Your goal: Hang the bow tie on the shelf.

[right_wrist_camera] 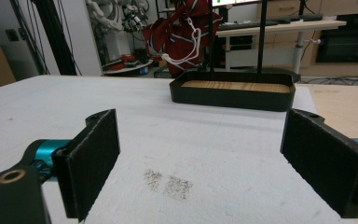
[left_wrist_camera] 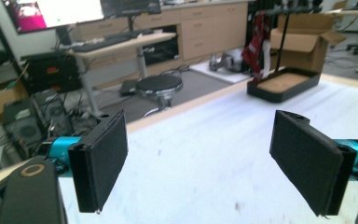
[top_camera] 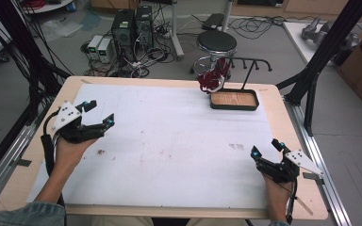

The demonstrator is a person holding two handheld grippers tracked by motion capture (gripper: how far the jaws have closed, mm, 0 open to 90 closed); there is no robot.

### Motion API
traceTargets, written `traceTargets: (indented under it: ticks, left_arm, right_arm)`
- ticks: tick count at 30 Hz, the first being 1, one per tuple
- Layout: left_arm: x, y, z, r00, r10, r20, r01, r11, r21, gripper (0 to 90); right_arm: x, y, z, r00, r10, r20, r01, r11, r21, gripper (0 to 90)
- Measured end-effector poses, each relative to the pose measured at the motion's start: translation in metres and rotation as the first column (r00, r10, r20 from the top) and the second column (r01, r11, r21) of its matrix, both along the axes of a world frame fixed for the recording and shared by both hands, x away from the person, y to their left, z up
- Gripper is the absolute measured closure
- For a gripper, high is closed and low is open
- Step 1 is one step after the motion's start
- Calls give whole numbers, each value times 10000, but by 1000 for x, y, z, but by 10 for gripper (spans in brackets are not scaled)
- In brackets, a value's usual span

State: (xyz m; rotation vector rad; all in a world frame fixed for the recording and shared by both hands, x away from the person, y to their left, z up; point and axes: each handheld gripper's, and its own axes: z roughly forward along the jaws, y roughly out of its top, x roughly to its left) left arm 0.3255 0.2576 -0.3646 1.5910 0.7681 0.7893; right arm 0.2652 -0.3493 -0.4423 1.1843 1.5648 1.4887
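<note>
1. High view looks forward and down over the white-covered wooden table [top_camera: 169, 141].
2. Each gripper view looks low along its jaws, close to the tabletop; both share the black wood-floored tray [left_wrist_camera: 284, 85] [right_wrist_camera: 233, 95] beyond the fingers.

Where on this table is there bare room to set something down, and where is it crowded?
The white mat is bare across its middle, between the left gripper and the right gripper, both open and empty. The near edge between the forearms is free too. The far right corner is taken: black tray stand with a red bag hanging.
</note>
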Motion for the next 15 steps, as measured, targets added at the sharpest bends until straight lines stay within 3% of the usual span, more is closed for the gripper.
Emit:
traceTargets:
  ticks: [5,8,15]
  left_arm:
    - [-15,8,-14,9995,311,-58,-311,9994,122,184]
    - [-22,12,-23,9986,471,-236,-472,9989,-58,183]
    - [-31,15,-41,9947,894,-515,-897,9960,-35,182]
  right_arm:
    - [0,0,0,10000,-10,-8,10,10000,-5,108]
    - [0,0,0,10000,-9,-12,9,10000,-10,109]
    - [0,0,0,10000,-12,-6,12,10000,-5,109]
